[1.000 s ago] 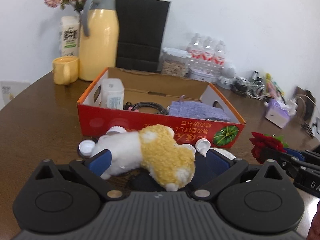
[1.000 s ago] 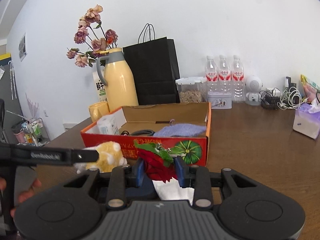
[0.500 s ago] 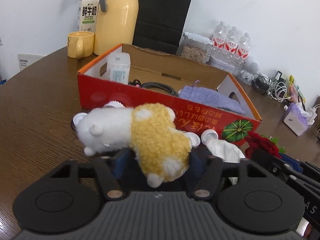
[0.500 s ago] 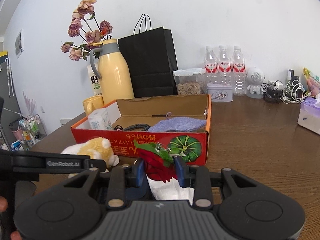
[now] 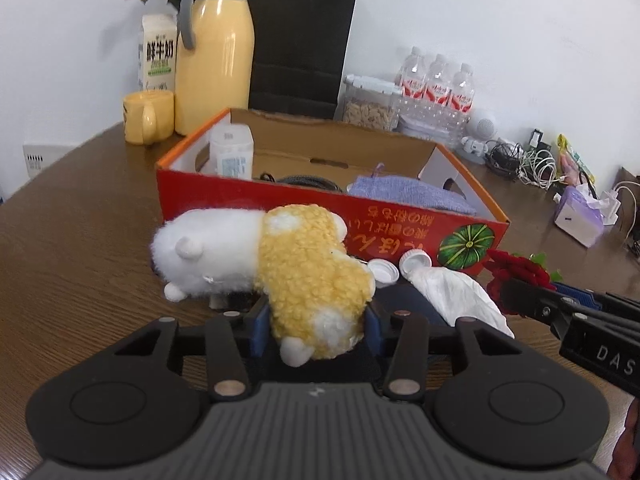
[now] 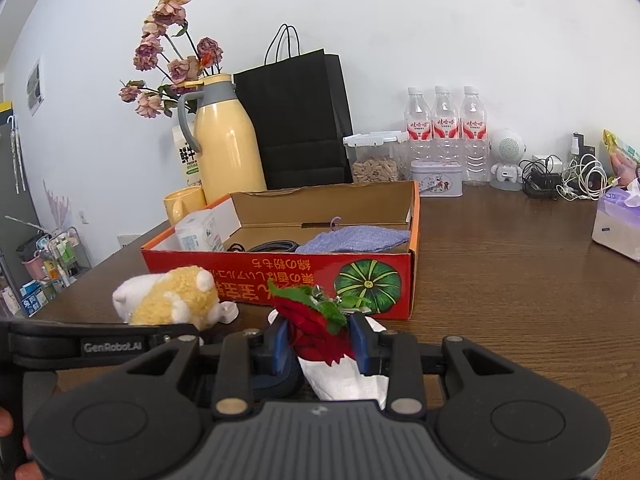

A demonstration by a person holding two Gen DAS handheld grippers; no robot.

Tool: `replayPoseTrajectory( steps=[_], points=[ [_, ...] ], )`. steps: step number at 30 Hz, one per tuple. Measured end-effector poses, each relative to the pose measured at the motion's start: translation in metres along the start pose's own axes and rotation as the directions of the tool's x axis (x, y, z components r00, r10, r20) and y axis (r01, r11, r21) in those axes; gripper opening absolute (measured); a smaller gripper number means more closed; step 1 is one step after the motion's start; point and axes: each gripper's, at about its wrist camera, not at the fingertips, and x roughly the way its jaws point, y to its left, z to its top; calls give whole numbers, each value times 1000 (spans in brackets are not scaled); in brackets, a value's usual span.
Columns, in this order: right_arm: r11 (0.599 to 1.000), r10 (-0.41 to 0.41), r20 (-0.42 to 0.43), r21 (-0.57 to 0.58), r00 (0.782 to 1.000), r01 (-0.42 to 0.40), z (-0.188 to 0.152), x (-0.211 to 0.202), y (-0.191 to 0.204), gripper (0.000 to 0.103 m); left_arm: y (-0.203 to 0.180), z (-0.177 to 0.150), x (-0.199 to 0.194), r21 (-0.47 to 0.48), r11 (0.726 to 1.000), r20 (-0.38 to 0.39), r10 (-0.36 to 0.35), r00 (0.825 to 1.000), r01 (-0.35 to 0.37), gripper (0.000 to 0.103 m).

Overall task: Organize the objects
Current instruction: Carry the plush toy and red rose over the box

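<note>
A white and yellow plush toy lies in front of the red cardboard box. My left gripper is closing on the plush's yellow rear end, and its blue pads press into the fur. The plush's white head sticks out to the left. My right gripper is shut on a red rose with green leaves, just before the box. White crumpled paper lies under the rose. The plush also shows in the right wrist view, to the left.
In the box lie a white carton, a black cable and a purple cloth. White caps sit by its front wall. Behind stand a yellow thermos, mug, black bag and water bottles.
The left gripper's jaws went from wide apart to closed on the plush's yellow end, and the plush now sits raised. The right gripper still holds the rose.
</note>
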Motion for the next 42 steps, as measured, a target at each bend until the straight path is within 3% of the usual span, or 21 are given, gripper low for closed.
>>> replayPoseTrajectory(
  steps=[11, 21, 26, 32, 42],
  points=[
    [1000, 3, 31, -27, 1000, -2, 15, 2, 9, 31, 3, 26, -31, 111, 994, 182, -27, 983, 7, 46],
    [996, -27, 98, -78, 995, 35, 68, 35, 20, 31, -1, 84, -4, 179, 982, 264, -101, 959, 54, 46],
    [993, -58, 100, -93, 993, 68, 94, 73, 24, 31, -2, 114, 30, 191, 978, 249, -133, 959, 86, 46],
    [990, -107, 52, -85, 993, 111, 112, 132, 19, 31, -4, 133, 82, 189, 977, 187, -133, 973, 97, 46],
    [979, -190, -19, -83, 982, 188, 102, 192, 8, 31, 6, 138, 145, 144, 984, 81, -116, 990, 103, 46]
  ],
)
